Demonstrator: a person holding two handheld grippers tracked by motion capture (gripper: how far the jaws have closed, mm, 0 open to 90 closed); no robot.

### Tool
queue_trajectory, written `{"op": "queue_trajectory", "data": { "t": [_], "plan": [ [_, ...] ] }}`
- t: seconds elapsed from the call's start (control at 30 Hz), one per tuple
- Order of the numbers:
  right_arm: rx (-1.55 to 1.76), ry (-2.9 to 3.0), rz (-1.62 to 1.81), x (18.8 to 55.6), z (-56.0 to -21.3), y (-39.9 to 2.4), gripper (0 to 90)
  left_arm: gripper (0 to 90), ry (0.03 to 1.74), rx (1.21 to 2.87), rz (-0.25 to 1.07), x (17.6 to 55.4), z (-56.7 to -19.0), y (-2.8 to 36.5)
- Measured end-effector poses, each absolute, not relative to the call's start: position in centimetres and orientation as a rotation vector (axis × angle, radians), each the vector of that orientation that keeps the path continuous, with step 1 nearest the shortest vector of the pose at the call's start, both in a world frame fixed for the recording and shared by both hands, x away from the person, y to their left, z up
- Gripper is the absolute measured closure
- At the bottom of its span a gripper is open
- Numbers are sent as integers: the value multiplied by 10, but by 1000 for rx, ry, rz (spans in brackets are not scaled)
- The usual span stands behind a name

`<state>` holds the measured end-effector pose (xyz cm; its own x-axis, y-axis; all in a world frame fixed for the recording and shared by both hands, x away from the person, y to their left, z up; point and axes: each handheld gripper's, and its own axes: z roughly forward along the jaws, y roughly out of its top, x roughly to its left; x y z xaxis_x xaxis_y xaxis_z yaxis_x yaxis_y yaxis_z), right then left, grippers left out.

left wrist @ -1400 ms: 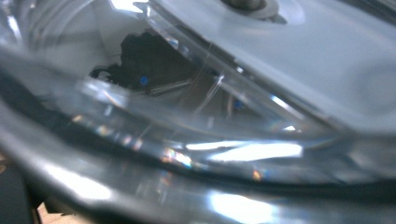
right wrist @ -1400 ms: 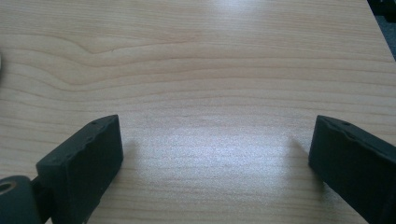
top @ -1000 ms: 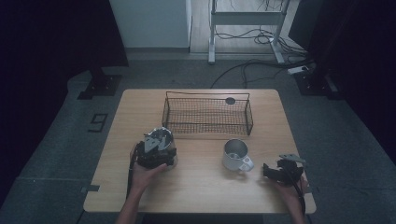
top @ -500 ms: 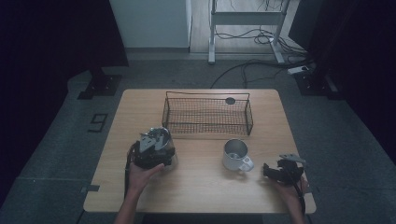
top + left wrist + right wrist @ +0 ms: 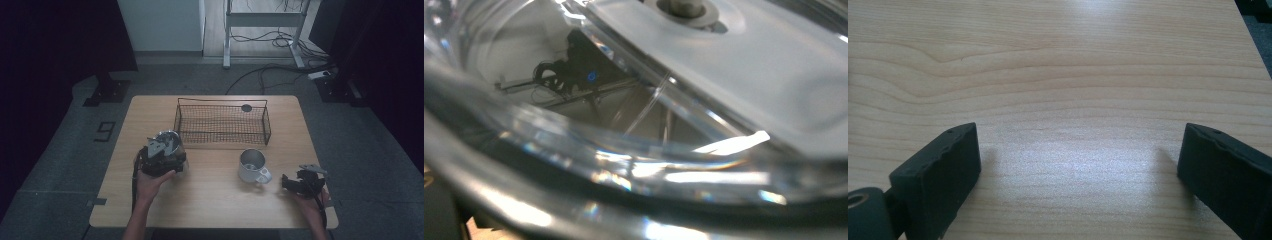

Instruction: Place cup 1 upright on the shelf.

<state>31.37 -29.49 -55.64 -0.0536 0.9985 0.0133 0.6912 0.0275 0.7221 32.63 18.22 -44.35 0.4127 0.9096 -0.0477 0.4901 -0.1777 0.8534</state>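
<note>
Left gripper (image 5: 162,152) clamping glass lid (image 5: 167,141); keep level toward basket (image 5: 222,140), two o'clock. Right gripper (image 5: 287,181) wide, empty.

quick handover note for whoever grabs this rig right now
Left tool: shut on a shiny metal lidded pot, carried at the table's left front, short of the wire basket.
Right tool: open, nothing between its jaws, resting over the wooden table at the right front.
Steel mug: upright on the table in front of the basket, untouched.
Done: pot gripped.
Left: probably set the pot and mug in the basket, which holds neither.
</note>
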Motion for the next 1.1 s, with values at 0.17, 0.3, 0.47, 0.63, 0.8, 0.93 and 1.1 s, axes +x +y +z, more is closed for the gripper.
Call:
{"op": "queue_trajectory", "data": {
  "t": [0.17, 0.3, 0.47, 0.63, 0.8, 0.93, 1.1],
  "plan": [
    [1713, 1798, 781, 314, -556, -295, 35, 40, 1204, 1823, 628, 325, -437, 181],
    [1714, 1798, 780, 314, -556, -295, 34, 40, 1199, 1816, 635, 325, -429, 181],
    [1714, 1798, 780, 314, -556, -295, 34, 40, 1188, 1806, 626, 325, -422, 182],
    [1714, 1798, 780, 314, -556, -295, 34, 40, 1188, 1801, 618, 327, -419, 185],
    [1714, 1797, 781, 314, -556, -295, 35, 40, 1186, 1809, 624, 329, -416, 185],
    [1714, 1797, 781, 314, -556, -295, 35, 40, 1182, 1816, 630, 330, -413, 184],
    [1714, 1797, 781, 314, -556, -295, 35, 40, 1176, 1815, 627, 333, -410, 184]
  ]
}}
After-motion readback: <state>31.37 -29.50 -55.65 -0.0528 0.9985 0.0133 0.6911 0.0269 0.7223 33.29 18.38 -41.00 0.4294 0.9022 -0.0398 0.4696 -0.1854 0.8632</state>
